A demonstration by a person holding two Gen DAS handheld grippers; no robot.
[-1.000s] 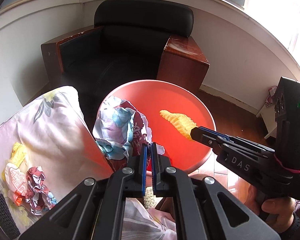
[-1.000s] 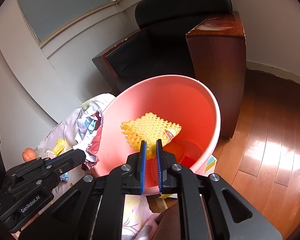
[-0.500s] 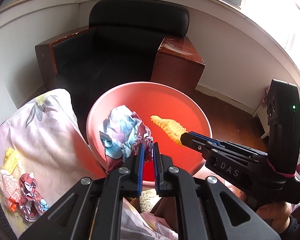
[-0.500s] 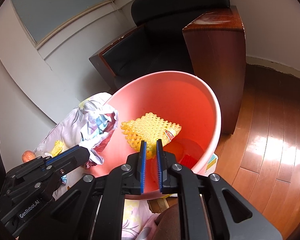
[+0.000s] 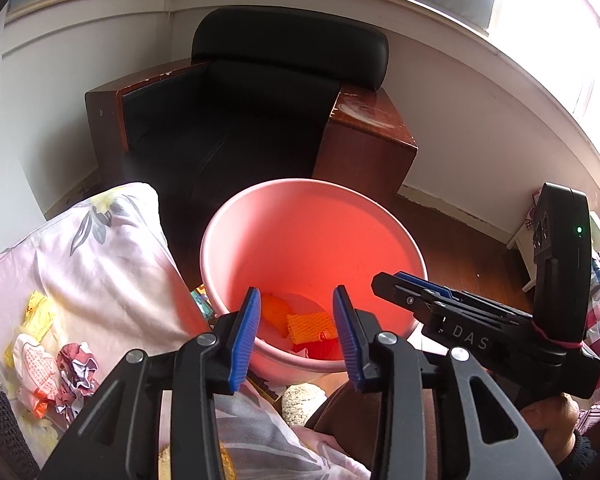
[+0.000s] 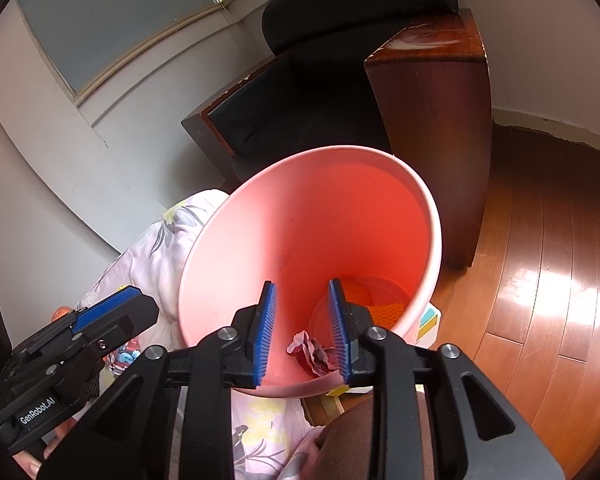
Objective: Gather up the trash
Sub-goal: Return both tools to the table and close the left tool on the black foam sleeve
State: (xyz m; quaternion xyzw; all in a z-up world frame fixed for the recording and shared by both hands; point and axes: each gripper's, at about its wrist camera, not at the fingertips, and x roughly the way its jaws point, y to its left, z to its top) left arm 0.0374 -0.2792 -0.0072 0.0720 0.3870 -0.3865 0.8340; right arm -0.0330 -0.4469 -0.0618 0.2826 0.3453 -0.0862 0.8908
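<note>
Drop step, by my read: both my sets of jaws hang over the mouth of the pink bin (image 5: 312,216), and both are opening with nothing between the pads. Left gripper (image 5: 296,330) stands wide apart; right gripper (image 6: 302,326) is parted less. Nothing held on either side.

Trash already in the bin: orange foam netting (image 5: 310,326) on the bottom, and a crumpled wrapper (image 6: 312,350) lying low against the near wall in the right wrist view.

More trash waits to the left on the flowered bedding (image 5: 100,248): a crumpled wrapper (image 5: 78,370), a white and orange packet (image 5: 34,368), a yellow scrap (image 5: 36,314). They sit close together, touching or nearly so.

Next move, as I judge it: swing the left jaws over to that pile and pinch one piece clear of its neighbours. Soft bedding may bunch into the pads if I come in too low.

Room: the bin rim sits just under both grippers, bedding edge tight against its left side. Dark armchair (image 5: 236,120) is behind the bin, wooden floor (image 6: 540,260) open to the right. The two grippers are close to each other, so the left should leave first.
</note>
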